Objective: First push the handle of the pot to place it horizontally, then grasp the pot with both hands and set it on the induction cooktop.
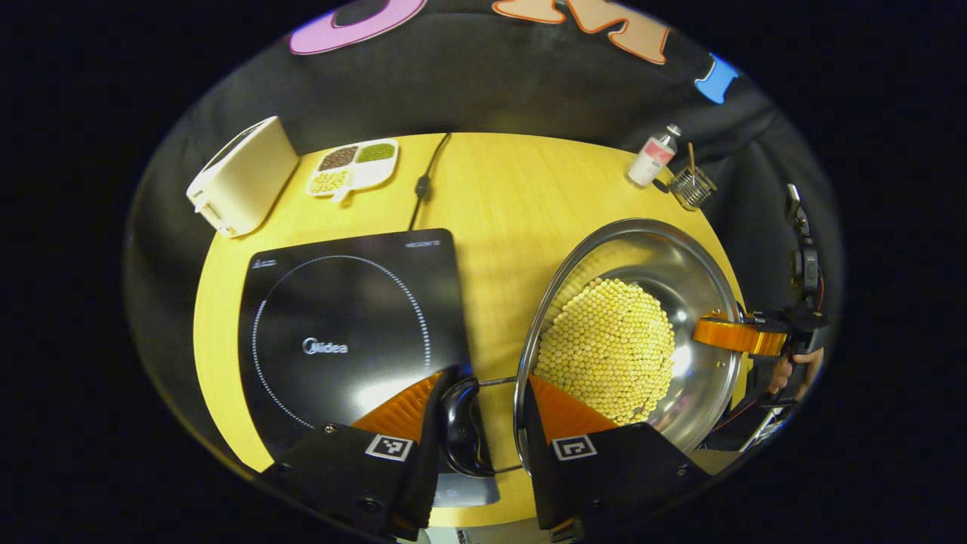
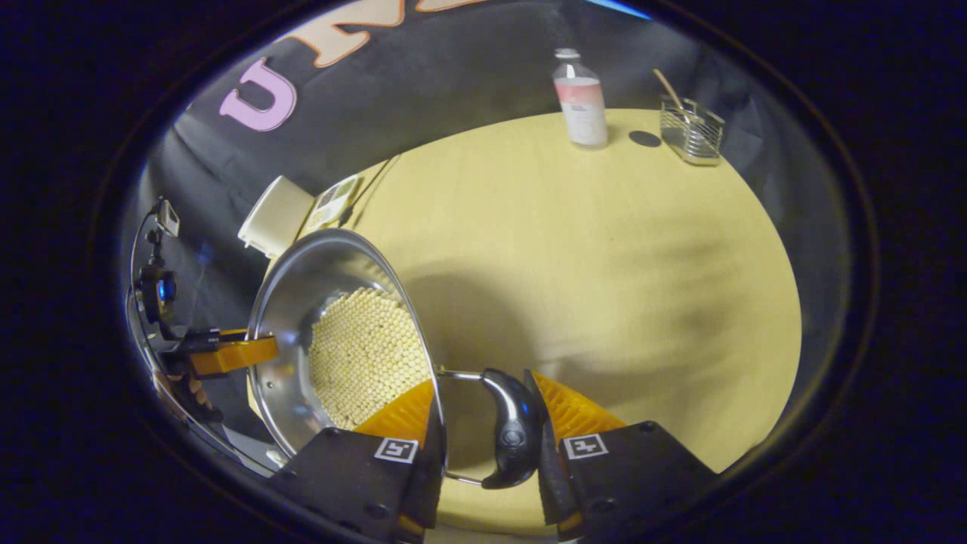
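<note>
table (image 1: pixel 514 189) between cooktop (image 1: pixel 347 332) and pot (image 1: pixel 680 302): free | toaster (image 1: pixel 242 177): far corner

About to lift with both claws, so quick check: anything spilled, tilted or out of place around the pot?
Nothing stands out. The yellow beans all lie inside the pot; none show on the table. The left claw straddles one black handle, the right claw the other, jaws not yet closed.

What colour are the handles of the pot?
Black, glossy. One handle shows best in the right gripper view, between the gripper's fingers on the steel pot.
</note>
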The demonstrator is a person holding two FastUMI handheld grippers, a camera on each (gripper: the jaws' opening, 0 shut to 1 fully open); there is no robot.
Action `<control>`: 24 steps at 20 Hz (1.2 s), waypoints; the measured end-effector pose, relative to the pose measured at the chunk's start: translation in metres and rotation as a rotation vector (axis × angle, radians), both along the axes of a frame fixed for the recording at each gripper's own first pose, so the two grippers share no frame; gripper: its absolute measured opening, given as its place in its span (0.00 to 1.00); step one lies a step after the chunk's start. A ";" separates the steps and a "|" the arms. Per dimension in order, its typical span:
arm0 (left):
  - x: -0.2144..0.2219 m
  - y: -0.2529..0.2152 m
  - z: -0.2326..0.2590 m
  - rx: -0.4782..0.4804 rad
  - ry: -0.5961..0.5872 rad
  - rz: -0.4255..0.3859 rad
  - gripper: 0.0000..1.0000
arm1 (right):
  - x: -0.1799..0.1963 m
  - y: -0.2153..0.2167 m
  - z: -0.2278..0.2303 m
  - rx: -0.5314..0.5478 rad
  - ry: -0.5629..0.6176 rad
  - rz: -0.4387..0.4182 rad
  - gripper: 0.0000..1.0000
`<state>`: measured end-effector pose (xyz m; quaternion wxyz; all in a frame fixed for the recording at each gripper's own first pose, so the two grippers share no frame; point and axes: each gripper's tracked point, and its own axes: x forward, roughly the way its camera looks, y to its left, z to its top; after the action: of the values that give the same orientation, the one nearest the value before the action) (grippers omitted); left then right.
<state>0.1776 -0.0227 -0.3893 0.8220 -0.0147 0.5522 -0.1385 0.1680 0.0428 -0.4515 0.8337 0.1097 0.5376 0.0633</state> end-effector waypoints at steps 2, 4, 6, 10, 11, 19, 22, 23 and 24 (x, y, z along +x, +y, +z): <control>-0.001 0.018 0.005 -0.003 -0.007 0.003 0.53 | 0.000 0.018 0.006 -0.007 -0.008 0.004 0.55; 0.003 0.040 0.007 -0.010 -0.019 -0.005 0.53 | -0.004 0.040 0.011 -0.014 -0.008 -0.001 0.55; 0.010 0.064 0.006 -0.021 -0.030 -0.015 0.53 | 0.000 0.064 0.011 -0.028 -0.008 -0.008 0.55; 0.024 0.118 -0.005 -0.055 -0.032 -0.032 0.51 | 0.002 0.120 0.011 -0.077 -0.004 -0.028 0.55; 0.026 0.131 -0.010 -0.062 -0.030 -0.035 0.52 | 0.002 0.134 0.008 -0.085 0.004 -0.038 0.55; 0.058 0.204 -0.023 -0.065 -0.069 -0.114 0.52 | 0.013 0.212 -0.001 -0.131 0.031 -0.095 0.48; 0.072 0.219 -0.022 -0.052 -0.095 -0.144 0.53 | 0.019 0.230 -0.004 -0.130 0.039 -0.121 0.48; 0.078 0.226 -0.024 -0.046 -0.107 -0.158 0.52 | 0.021 0.236 -0.005 -0.128 0.040 -0.128 0.48; 0.082 0.232 -0.025 -0.037 -0.119 -0.169 0.52 | 0.023 0.242 -0.007 -0.124 0.043 -0.132 0.55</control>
<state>0.2598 0.2090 -0.4139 0.8383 0.0251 0.4991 -0.2179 0.1906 0.2852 -0.4584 0.8293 0.0944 0.5500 -0.0276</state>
